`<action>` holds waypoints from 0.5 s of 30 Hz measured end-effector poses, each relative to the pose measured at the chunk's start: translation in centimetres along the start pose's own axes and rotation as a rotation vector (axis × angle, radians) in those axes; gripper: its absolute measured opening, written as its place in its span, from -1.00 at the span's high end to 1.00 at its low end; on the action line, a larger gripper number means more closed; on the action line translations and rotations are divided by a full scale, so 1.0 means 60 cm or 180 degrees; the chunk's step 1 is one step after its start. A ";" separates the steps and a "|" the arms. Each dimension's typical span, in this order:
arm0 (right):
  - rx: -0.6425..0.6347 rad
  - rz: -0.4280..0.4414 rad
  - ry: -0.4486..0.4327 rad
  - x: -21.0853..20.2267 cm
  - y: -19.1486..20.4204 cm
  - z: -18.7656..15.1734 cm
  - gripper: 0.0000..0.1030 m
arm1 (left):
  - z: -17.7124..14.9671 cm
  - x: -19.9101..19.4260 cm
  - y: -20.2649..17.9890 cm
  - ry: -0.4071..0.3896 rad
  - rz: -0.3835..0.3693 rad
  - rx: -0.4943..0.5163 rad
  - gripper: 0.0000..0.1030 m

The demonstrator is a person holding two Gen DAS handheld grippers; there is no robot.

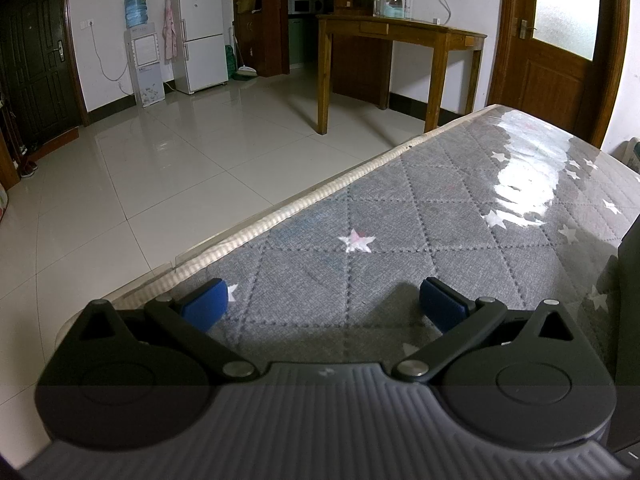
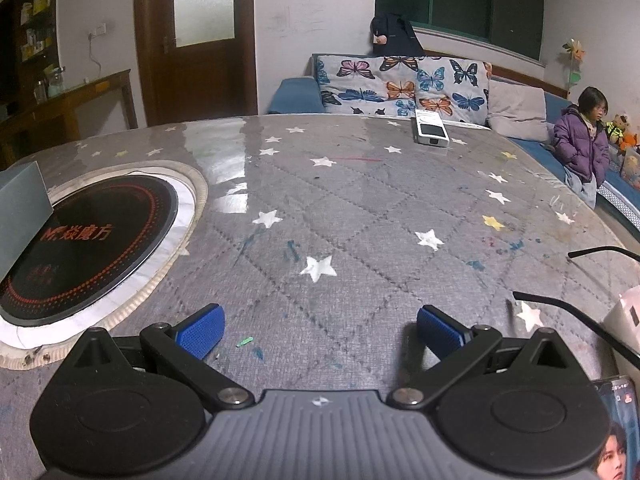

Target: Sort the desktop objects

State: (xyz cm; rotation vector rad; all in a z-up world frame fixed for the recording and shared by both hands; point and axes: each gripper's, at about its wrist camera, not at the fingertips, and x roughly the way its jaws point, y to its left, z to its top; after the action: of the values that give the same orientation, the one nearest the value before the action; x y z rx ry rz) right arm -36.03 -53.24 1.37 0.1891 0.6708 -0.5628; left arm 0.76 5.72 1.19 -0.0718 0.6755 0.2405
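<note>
My left gripper [image 1: 324,300] hangs open just above the grey star-patterned table cover [image 1: 400,216], nothing between its blue pads. My right gripper [image 2: 320,330] is open too, low over the same cover [image 2: 360,208]. A white box-like device [image 2: 431,130] lies at the table's far side. At the right edge I see black spectacle arms [image 2: 576,312], a pale pink-white object [image 2: 624,316] and a phone with a lit screen [image 2: 618,396]. A grey box [image 2: 22,212] stands at the left, beside the round black cooktop [image 2: 88,240]. The same grey box edge [image 1: 628,312] shows in the left wrist view.
The table's edge [image 1: 280,208] runs diagonally, with tiled floor beyond. A wooden side table [image 1: 400,36], fridge [image 1: 200,28] and water dispenser [image 1: 142,60] stand far off. A person in a purple jacket [image 2: 580,148] sits on the sofa [image 2: 400,84] behind the table.
</note>
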 end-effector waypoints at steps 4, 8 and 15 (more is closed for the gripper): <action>0.0007 0.0014 0.0000 -0.005 0.001 -0.003 -1.00 | 0.000 0.000 0.000 0.0000 0.0000 0.0000 -1.00; -0.0002 0.0017 0.0002 -0.004 0.002 -0.001 -1.00 | 0.000 0.001 0.000 -0.0001 0.0000 0.0000 -1.00; 0.0005 0.0018 0.0004 -0.016 -0.004 -0.004 -1.00 | 0.001 0.000 0.000 0.0000 0.0000 0.0001 -1.00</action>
State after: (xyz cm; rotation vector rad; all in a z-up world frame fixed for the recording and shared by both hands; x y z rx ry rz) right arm -36.90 -52.94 1.76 0.1927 0.6710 -0.5579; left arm 0.81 5.72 1.21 -0.0716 0.6756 0.2403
